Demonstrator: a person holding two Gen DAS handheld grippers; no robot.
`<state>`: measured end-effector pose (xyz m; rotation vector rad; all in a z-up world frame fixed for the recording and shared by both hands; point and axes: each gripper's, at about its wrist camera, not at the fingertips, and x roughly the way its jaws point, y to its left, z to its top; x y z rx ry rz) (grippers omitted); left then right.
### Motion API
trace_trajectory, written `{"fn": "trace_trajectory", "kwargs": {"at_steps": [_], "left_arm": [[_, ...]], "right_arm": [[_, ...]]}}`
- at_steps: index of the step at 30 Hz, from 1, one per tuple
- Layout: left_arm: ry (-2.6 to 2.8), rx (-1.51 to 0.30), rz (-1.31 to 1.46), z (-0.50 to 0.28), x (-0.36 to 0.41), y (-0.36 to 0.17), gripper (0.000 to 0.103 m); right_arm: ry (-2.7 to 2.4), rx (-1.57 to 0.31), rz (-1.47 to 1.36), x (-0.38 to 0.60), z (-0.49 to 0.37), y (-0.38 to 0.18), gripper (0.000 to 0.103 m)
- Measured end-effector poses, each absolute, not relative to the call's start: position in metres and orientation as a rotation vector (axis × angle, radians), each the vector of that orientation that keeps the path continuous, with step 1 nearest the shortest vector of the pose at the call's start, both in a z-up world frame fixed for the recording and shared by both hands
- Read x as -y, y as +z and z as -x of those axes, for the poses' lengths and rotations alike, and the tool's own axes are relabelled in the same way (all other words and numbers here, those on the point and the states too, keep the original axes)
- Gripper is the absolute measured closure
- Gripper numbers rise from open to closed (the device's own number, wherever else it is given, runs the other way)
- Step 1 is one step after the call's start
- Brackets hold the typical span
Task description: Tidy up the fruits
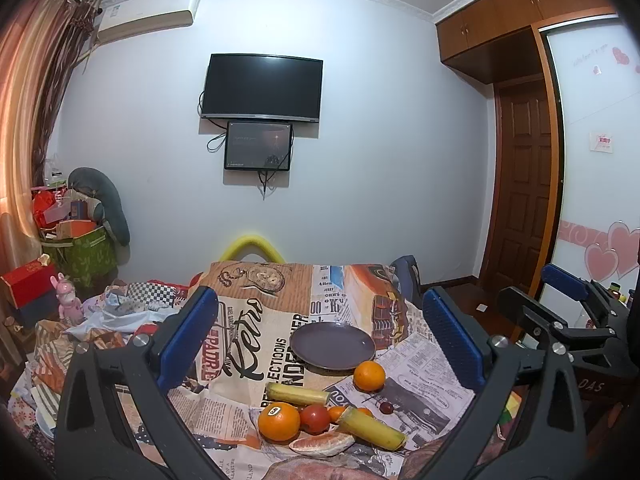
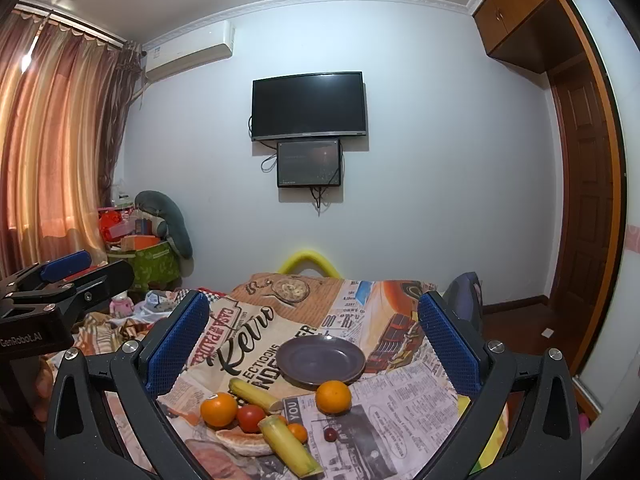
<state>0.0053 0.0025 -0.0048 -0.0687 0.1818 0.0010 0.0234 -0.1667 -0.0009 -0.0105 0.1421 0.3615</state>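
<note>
Holding both tongs, left gripper (image 1: 320, 328) and right gripper (image 2: 314, 340), wide and empty, I note fruit (image 2: 276, 420) loose beside the bare plate (image 2: 320, 360); next, grasp one piece.

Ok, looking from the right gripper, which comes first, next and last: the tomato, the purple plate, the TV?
1. Tomato: nearest, low between the right gripper's fingers, left of middle.
2. Purple plate: behind the fruit, mid-table.
3. TV: farthest, on the back wall.
</note>
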Motion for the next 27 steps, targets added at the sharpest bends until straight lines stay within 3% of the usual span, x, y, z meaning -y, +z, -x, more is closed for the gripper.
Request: {"fn": "trace_trajectory", "kwargs": {"at_steps": [27], "left_arm": [[0.003, -0.186, 0.060, -0.0077, -0.0007, -0.0046, 0.000]], "right_arm": [[0.361, -0.140, 0.006, 0.1662, -0.0244, 0.0016, 0.000]]}}
